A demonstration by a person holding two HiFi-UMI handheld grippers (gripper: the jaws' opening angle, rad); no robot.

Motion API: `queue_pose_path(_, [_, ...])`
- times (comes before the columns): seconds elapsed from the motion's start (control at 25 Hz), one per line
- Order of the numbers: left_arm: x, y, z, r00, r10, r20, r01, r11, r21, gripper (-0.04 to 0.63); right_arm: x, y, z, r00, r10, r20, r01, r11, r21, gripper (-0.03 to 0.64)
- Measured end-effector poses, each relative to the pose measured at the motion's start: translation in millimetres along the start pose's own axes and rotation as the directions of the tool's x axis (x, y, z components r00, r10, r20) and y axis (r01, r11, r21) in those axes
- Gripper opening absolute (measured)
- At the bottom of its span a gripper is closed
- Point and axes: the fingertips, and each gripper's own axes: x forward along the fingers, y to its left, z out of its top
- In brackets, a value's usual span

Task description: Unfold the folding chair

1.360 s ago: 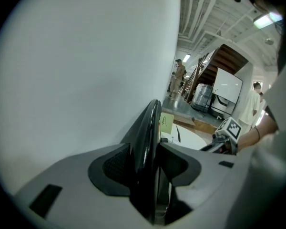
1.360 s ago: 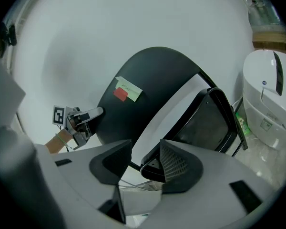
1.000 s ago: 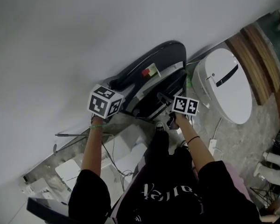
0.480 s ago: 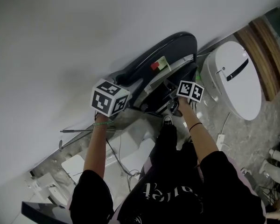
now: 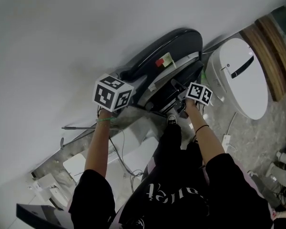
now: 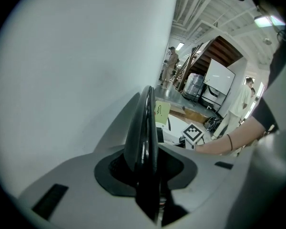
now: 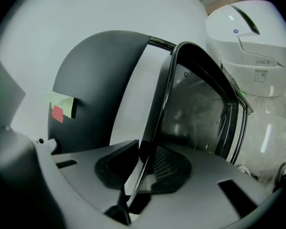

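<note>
The left gripper (image 6: pixel 150 163) has its jaws closing, clamped on the black back edge of the folding chair (image 5: pixel 181 44). The right gripper (image 7: pixel 142 163) has its jaws closing round the thin frame tube (image 7: pixel 158 109), not yet pinching it. The chair stands folded against the wall (image 5: pixel 86 32), at twelve o'clock from both grippers in the head view.

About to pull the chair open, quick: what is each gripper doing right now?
Left gripper: jaws closing, pads on the chair panel edge.
Right gripper: jaws closing round the frame tube, not yet clamped.
</note>
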Motion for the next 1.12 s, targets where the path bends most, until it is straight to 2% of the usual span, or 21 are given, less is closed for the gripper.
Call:
queue_pose_path(0.2, [-0.4, -24.3, -5.3, 1.0, 0.007, -0.004, -0.007, 1.0, -0.001, 0.115, -32.1, -9.7, -10.6, 0.999, 0.04, -0.002, -0.04, 0.999, 0.013, 0.081])
queue_pose_path(0.44, [-3.7, -78.2, -9.7, 1.0, 0.01, -0.016, -0.01, 1.0, 0.005, 0.112, -78.1, -22.2, -23.8, 0.995, 0.099, -0.027, -0.099, 0.995, 0.017, 0.082])
queue_pose_path(0.72, [0.0, -138.2, -13.7, 1.0, -0.008, -0.027, 0.007, 1.0, -0.019, 0.117, -129.4, -39.1, -34.1, 0.977, 0.202, -0.068, -0.2, 0.979, 0.044, 0.071])
queue_pose_path(0.84, [0.1, -156.3, -16.8, 1.0, 0.008, -0.026, -0.008, 1.0, -0.018, 0.123, -153.6, -48.8, -42.4, 0.973, 0.22, -0.064, -0.215, 0.974, 0.077, 0.071])
queue_pose_path(0.96, [-1.7, -184.3, -24.4, 0.998, -0.043, -0.042, 0.041, 0.998, -0.037, 0.124, -177.5, -57.7, -53.7, 0.973, 0.223, -0.058, -0.216, 0.971, 0.1, 0.071])
queue_pose_path(1.12, [1.3, -209.2, -31.2, 0.992, -0.122, -0.023, 0.12, 0.99, -0.072, 0.144, -198.5, -69.5, -60.7, 0.972, 0.234, -0.033, -0.229, 0.967, 0.108, 0.072])
